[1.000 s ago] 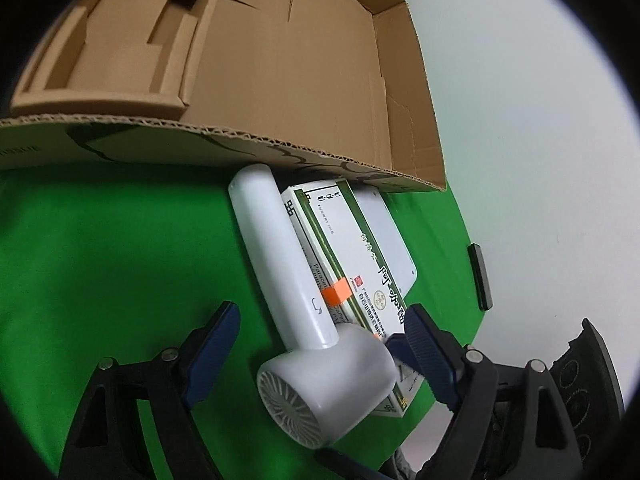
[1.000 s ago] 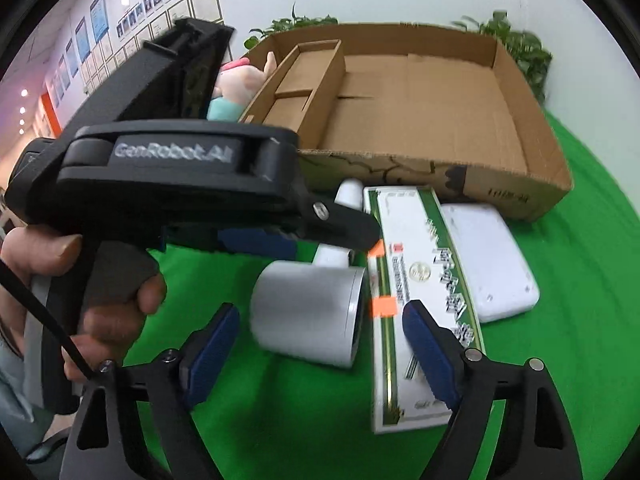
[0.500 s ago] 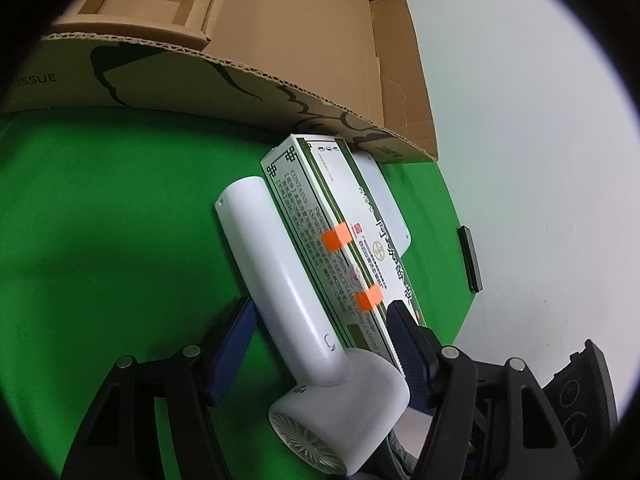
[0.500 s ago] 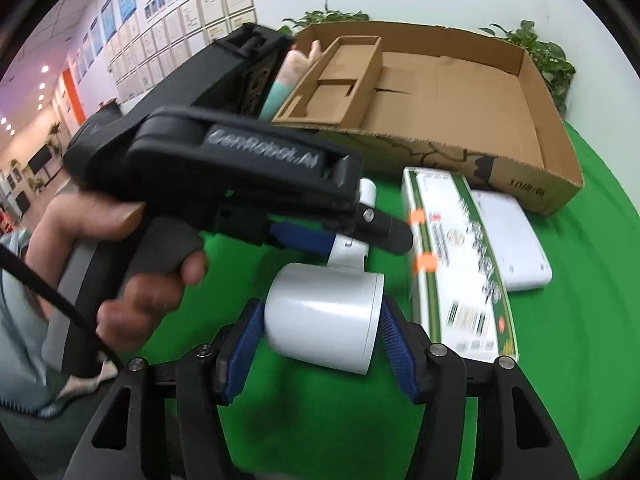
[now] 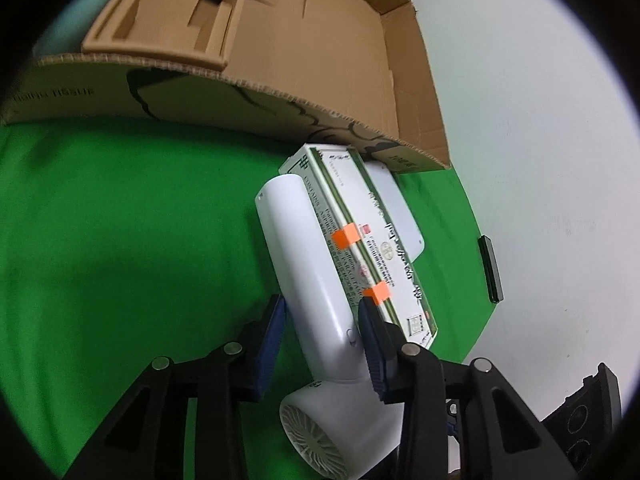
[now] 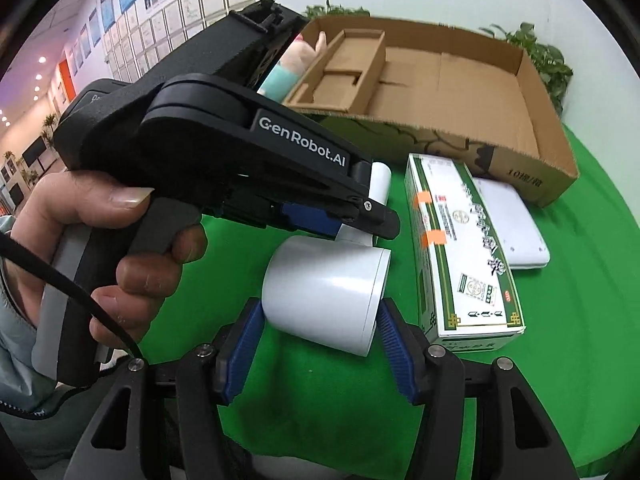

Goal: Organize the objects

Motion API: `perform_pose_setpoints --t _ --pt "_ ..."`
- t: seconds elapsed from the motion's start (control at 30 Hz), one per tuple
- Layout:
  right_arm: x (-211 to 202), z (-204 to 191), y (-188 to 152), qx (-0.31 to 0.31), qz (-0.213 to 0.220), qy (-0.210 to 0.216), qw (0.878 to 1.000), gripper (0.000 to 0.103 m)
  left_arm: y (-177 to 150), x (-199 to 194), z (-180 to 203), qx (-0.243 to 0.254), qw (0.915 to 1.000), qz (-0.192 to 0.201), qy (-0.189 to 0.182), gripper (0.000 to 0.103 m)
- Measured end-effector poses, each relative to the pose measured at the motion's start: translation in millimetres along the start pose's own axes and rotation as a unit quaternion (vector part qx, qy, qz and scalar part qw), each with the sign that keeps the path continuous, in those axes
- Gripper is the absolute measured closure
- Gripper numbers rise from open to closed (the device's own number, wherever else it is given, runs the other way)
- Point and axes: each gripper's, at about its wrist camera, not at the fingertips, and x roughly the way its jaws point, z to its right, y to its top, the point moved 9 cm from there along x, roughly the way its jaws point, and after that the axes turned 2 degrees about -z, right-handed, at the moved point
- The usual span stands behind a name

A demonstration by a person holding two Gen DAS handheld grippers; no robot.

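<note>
Left gripper (image 5: 320,320) jaws closing around the handle of the white hair dryer (image 5: 308,272); right pad touches it, left pad shows a sliver of gap. Right gripper (image 6: 318,330) about half open, both blue pads against the dryer's barrel (image 6: 328,292). Dryer lies on the green cloth (image 5: 120,240), handle pointing to 11 o'clock toward the cardboard box (image 5: 312,52). Green-and-white carton (image 6: 460,256) touches the dryer at its 3 o'clock; a flat white device (image 6: 512,224) lies just beyond.
</note>
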Motion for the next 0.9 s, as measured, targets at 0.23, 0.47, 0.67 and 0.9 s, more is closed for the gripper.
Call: perform_pose_setpoints --t 0.23,0.47,0.67,0.9 --pt "-11.6 -4.6 28.8 0.006 0.045 0.008 0.999 0.047 22.6 -29.1 20.2 0.032 0.9981 0.042 0.031 0.068" --pt "-28.5 -7.2 71.7 0.004 0.096 0.008 0.995 0.047 54.8 -65.1 44.1 0.081 0.9910 0.084 0.066 0.069" --pt "-44.6 -3.0 109.1 0.000 0.135 0.005 0.991 0.047 81.7 -96.0 62.9 0.115 0.9833 0.115 0.081 0.069" --pt "-59.6 1.6 141.5 -0.009 0.165 -0.005 0.986 0.047 103.2 -135.6 81.8 0.150 0.9753 0.135 0.089 0.069"
